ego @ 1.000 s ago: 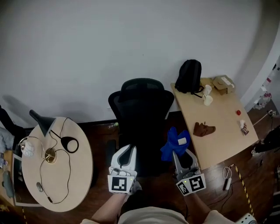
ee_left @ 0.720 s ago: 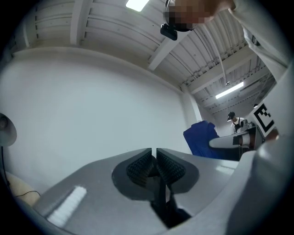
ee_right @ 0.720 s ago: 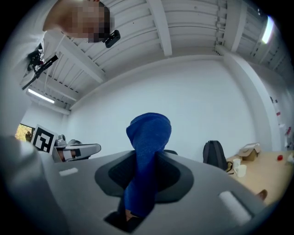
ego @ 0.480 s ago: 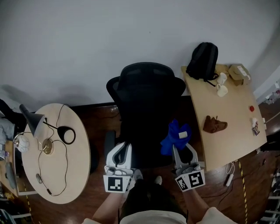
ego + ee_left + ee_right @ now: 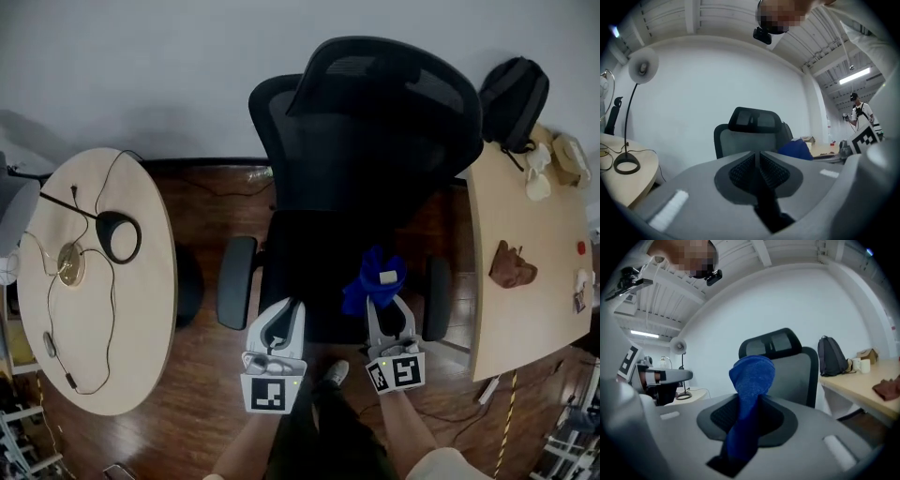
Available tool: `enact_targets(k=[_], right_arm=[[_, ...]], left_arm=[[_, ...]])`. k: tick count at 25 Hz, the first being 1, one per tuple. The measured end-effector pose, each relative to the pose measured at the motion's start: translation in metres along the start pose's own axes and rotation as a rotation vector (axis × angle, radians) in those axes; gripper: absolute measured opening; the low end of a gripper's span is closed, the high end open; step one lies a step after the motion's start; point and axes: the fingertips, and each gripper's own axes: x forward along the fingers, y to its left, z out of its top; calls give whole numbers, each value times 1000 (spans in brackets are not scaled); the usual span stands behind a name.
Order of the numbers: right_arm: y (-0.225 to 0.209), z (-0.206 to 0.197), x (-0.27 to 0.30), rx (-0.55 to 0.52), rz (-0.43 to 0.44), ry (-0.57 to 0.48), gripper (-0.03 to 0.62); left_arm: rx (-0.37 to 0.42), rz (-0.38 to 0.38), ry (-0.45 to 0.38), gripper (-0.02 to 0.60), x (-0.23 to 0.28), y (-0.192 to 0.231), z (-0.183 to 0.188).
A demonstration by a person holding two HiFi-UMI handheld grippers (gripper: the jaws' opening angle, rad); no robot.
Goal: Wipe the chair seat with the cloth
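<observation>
A black office chair (image 5: 361, 141) stands before me, its dark seat (image 5: 314, 272) between two armrests. My right gripper (image 5: 382, 302) is shut on a blue cloth (image 5: 373, 281) that hangs over the seat's right front part. In the right gripper view the blue cloth (image 5: 749, 394) rises from between the pressed jaws, with the chair's backrest (image 5: 787, 362) behind it. My left gripper (image 5: 281, 319) hovers at the seat's front left edge, shut and holding nothing. In the left gripper view the left gripper (image 5: 757, 171) shows its ribbed pads closed together and the chair (image 5: 752, 133) ahead.
A round wooden table (image 5: 103, 281) with a black lamp base (image 5: 117, 234) and cables is on the left. A wooden desk (image 5: 530, 262) on the right carries a black backpack (image 5: 514, 94), a brown cloth (image 5: 514, 265) and mugs. Another person (image 5: 858, 112) stands far off to the right.
The head view has moved closer over the chair, which now fills more of the picture. Both grippers keep their places at the seat's front, the cloth still held.
</observation>
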Motion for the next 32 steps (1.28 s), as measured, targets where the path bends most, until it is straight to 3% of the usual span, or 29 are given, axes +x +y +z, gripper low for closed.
enact_targets(k=[4,11,13,15,17,19,23,27,29,32], right_arm=[[6,-96,39,34,23,79,107],[-1,-353,180,111,36,421,106],[0,-398,208,169,8,496,106],[6,-432,228,212,9,578,106],[14,-459,242,179,38,677,106],[17,-478,247,152,56,732,106],[-10,-487,242,107,44,733,104],[-90,-480,204,111,-67,738,103],[-150,-475,171,107,-159,756,104],[-235,-466,116,107,-299,782,104]], left_arm=[[-8,39,49,0,-4,36,-38],[-22,32,140,0,-5,49,-93],[17,16,58,0,-1,49,-86],[97,20,-117,0,5,50,-60],[176,30,-295,0,10,51,-32],[212,33,-385,2,12,51,-20],[222,28,-401,2,12,47,-25],[233,13,-387,2,22,34,-27],[205,-4,-283,2,27,23,-44],[110,-38,50,2,30,4,-100]])
